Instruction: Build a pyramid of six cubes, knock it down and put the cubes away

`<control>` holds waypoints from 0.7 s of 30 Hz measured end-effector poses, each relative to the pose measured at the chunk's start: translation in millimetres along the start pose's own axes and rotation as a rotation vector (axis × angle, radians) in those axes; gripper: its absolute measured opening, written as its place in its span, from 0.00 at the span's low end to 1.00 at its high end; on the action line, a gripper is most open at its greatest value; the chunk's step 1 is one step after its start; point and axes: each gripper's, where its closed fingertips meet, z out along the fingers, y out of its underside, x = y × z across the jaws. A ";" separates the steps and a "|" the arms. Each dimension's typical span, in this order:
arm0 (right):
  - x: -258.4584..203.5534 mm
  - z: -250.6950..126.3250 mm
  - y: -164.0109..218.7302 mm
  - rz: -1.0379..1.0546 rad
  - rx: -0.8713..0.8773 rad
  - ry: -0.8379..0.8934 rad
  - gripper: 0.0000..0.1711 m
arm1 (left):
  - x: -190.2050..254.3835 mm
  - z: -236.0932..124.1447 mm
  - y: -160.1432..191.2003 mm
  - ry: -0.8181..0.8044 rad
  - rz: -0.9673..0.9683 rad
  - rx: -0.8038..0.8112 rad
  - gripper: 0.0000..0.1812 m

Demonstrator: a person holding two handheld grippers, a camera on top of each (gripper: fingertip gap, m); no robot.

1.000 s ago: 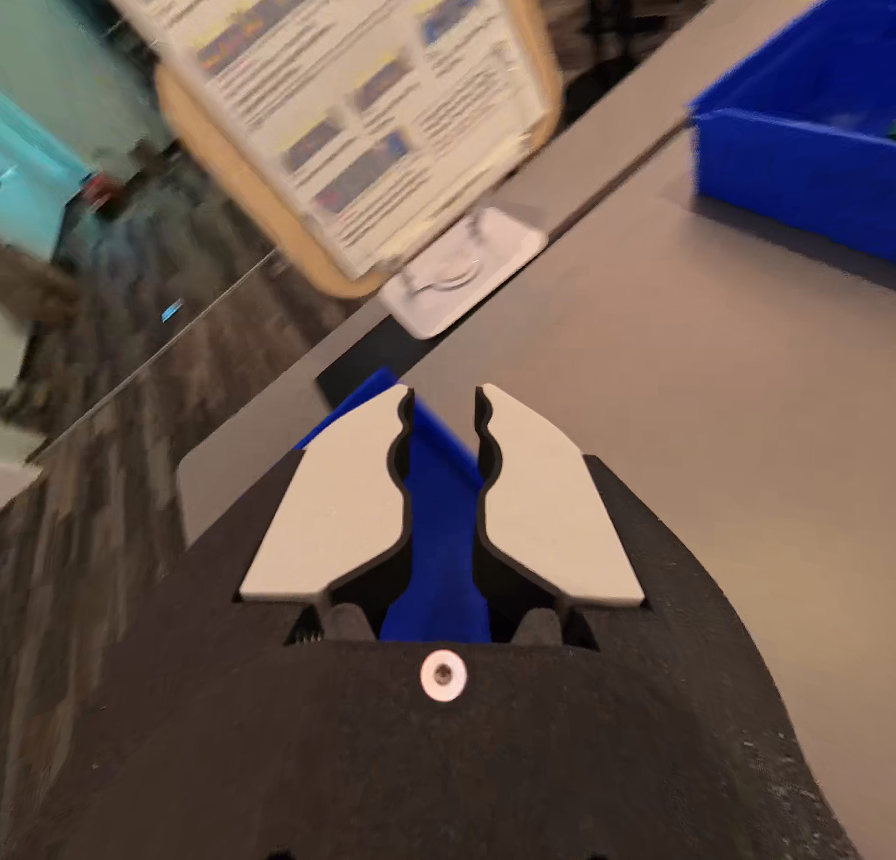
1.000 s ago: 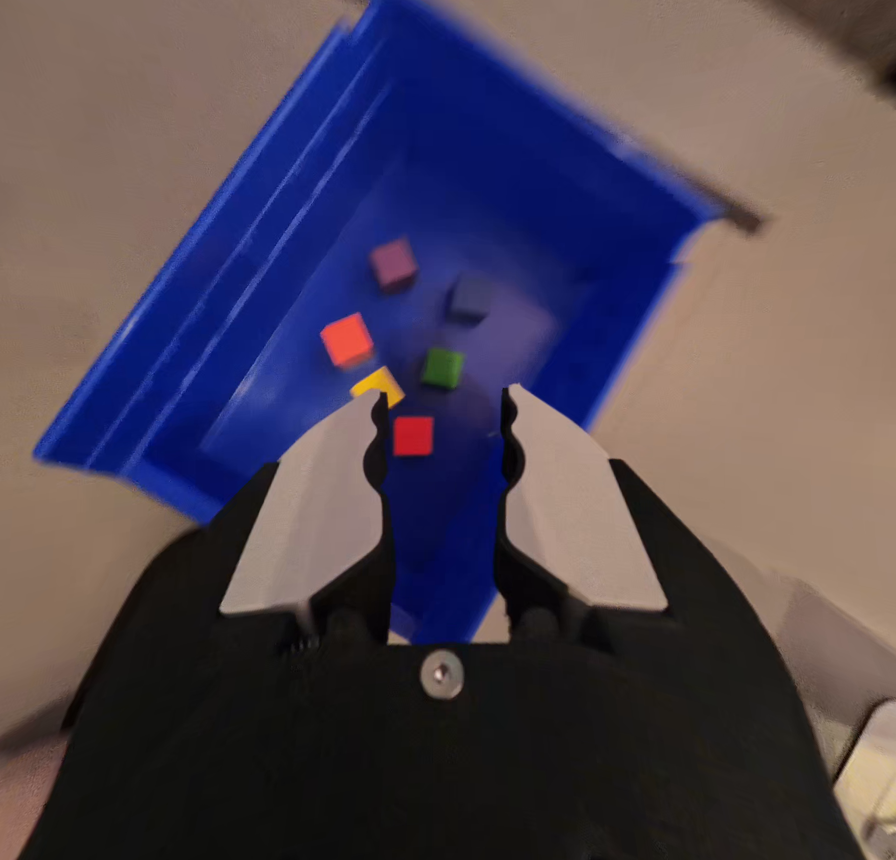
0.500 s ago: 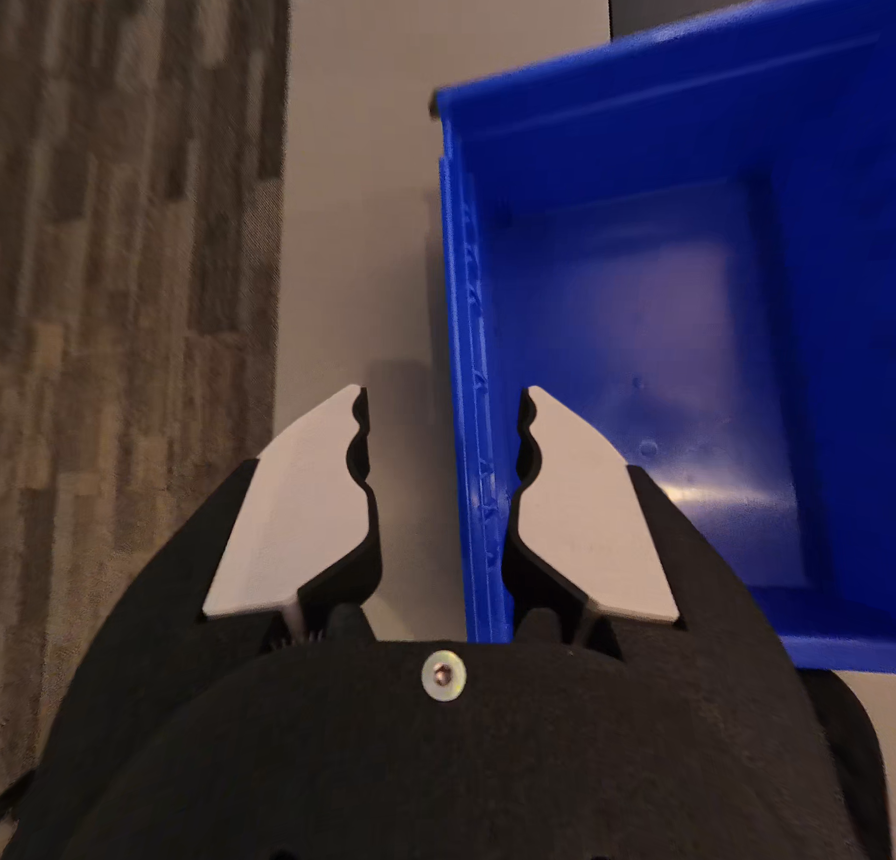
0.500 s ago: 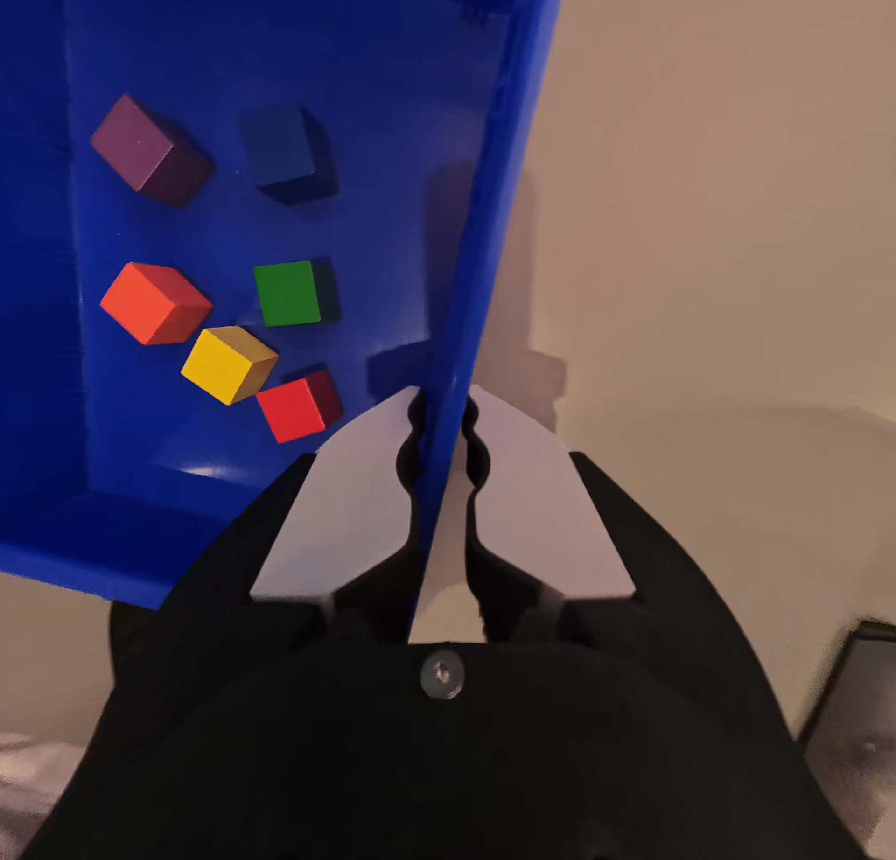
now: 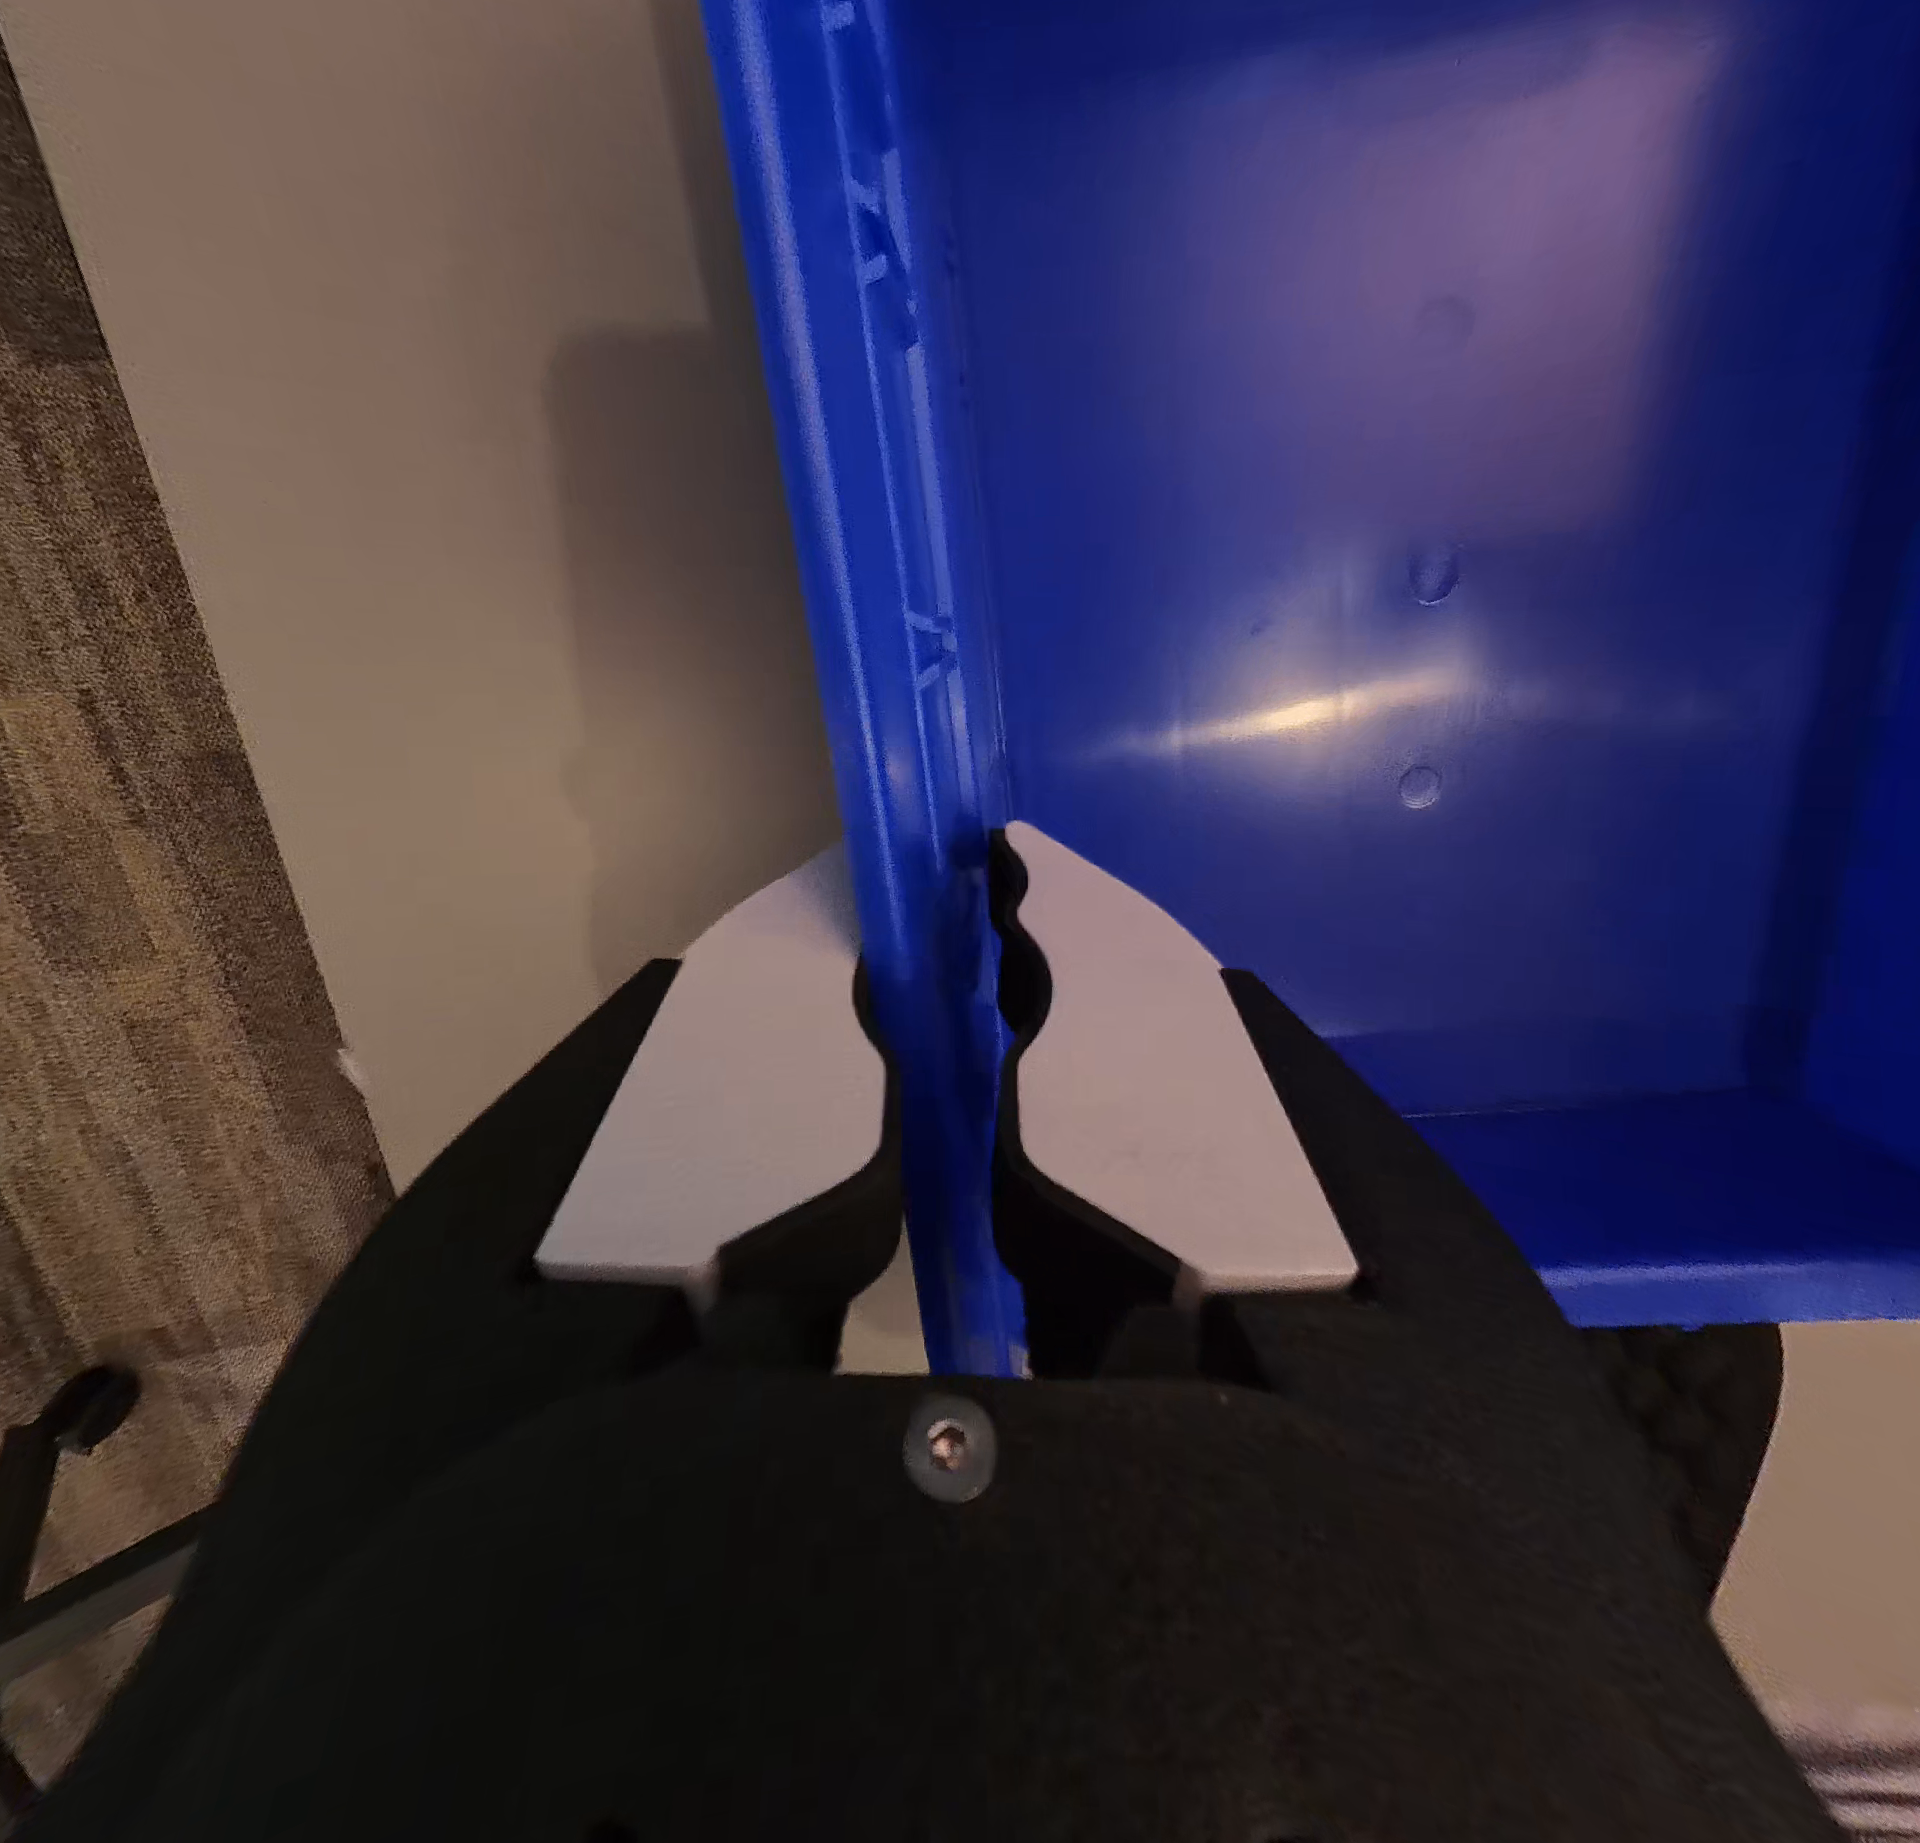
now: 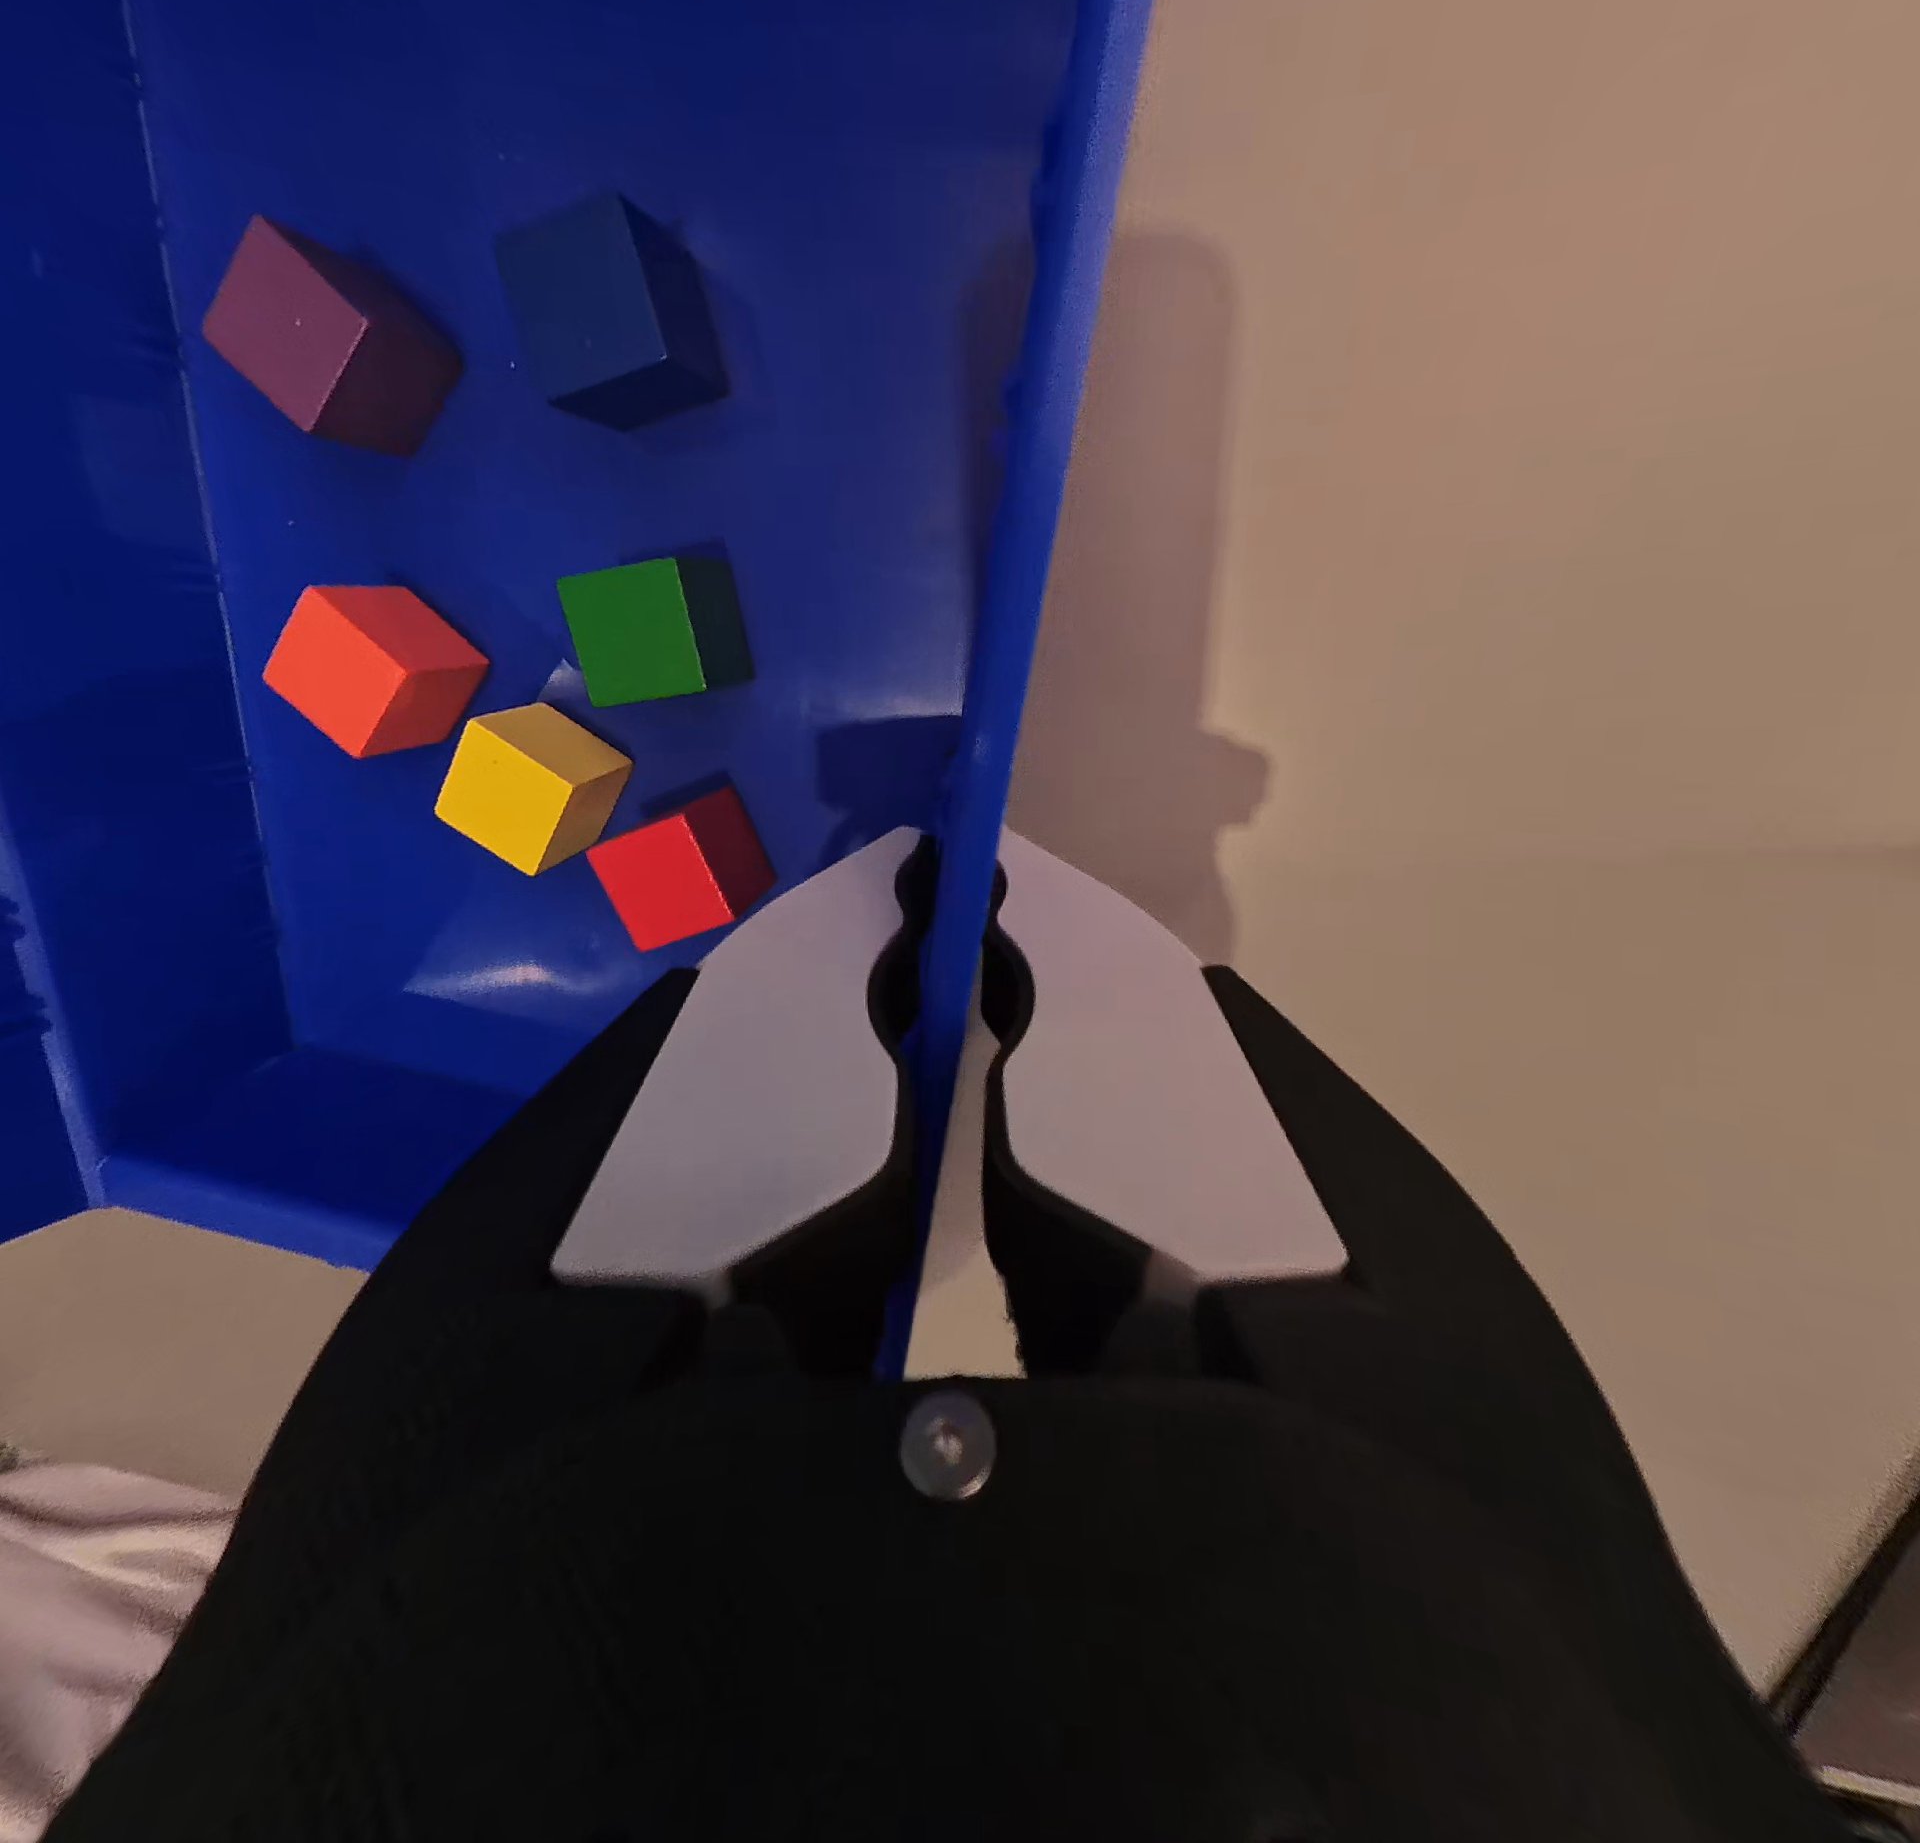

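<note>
The left hand-held gripper (image 5: 940,858) is clamping one side wall of the blue bin (image 5: 1351,443). The right hand-held gripper (image 6: 951,848) is pinching the opposite wall. Six cubes (image 6: 530,785) are lying inside, on the bench (image 6: 1558,546).

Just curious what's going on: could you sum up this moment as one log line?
left gripper: shut on bin wall | right gripper: shut on opposite wall | bin: six cubes loose inside | pyramid: not started
</note>
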 end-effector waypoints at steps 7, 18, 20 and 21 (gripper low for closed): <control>-48.6 11.0 -15.1 -0.046 -0.047 -0.052 0.04 | 52.8 -0.6 -13.4 0.111 0.130 -0.008 0.05; -153.3 27.7 -21.9 -0.206 -0.143 -0.194 0.08 | 170.2 -2.9 -33.7 0.021 0.409 -0.069 0.12; -159.4 29.0 -21.7 -0.236 -0.155 -0.185 0.09 | 182.7 -5.2 -28.7 0.007 0.445 -0.094 0.14; -157.6 30.7 -24.6 -0.242 -0.147 -0.154 0.08 | 184.3 -6.2 -26.0 -0.021 0.459 -0.109 0.15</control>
